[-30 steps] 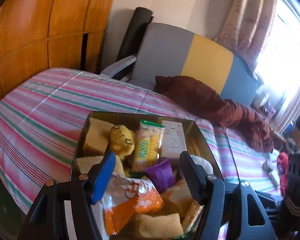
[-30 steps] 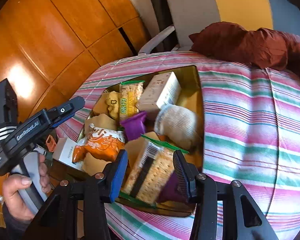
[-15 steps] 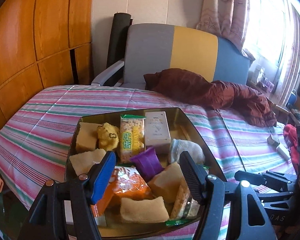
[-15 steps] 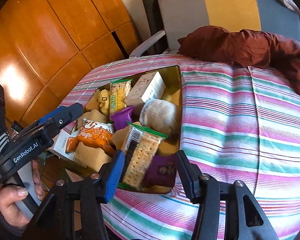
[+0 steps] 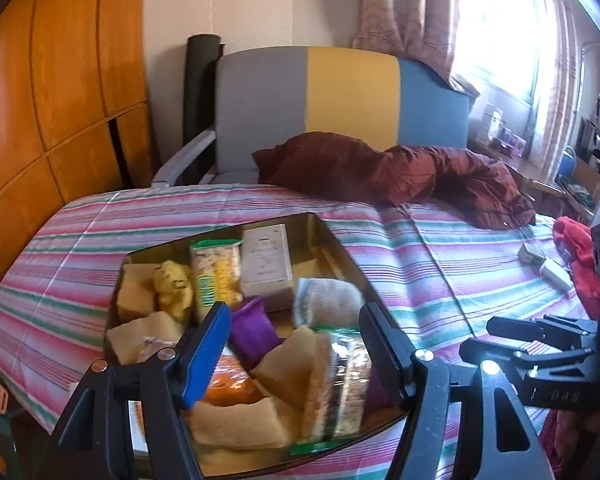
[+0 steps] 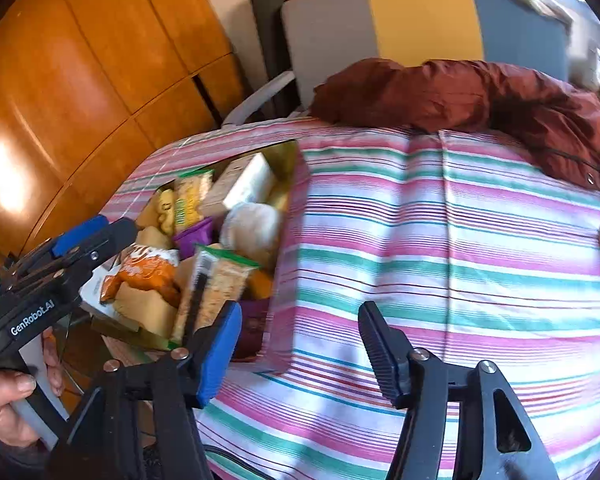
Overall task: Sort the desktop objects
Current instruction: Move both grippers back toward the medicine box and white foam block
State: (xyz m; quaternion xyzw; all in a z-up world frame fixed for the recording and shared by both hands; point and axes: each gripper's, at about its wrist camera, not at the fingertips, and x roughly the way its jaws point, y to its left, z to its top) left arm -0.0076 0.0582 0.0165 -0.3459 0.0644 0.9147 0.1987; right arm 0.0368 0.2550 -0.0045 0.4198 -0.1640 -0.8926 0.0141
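A gold metal tin [image 5: 336, 240] sits on the striped cloth at the near left, full of snacks: a white box [image 5: 266, 260], a green cracker pack [image 5: 216, 276], a purple pouch [image 5: 252, 330], an orange bag [image 5: 228, 384] and yellow sponge pieces. The tin also shows in the right wrist view [image 6: 290, 160]. My left gripper [image 5: 296, 348] is open and empty, just above the tin's near end. My right gripper [image 6: 300, 350] is open and empty over the cloth, right of the tin.
A dark red jacket [image 5: 400, 172] lies at the far side of the table, before a grey, yellow and blue chair [image 5: 340, 100]. A small box [image 5: 540, 264] and red cloth [image 5: 576, 256] lie far right. Wooden cabinets [image 6: 80, 80] stand left.
Both grippers have pulled back and swung right. The tin now sits further left in the right wrist view. Both stay open and empty.
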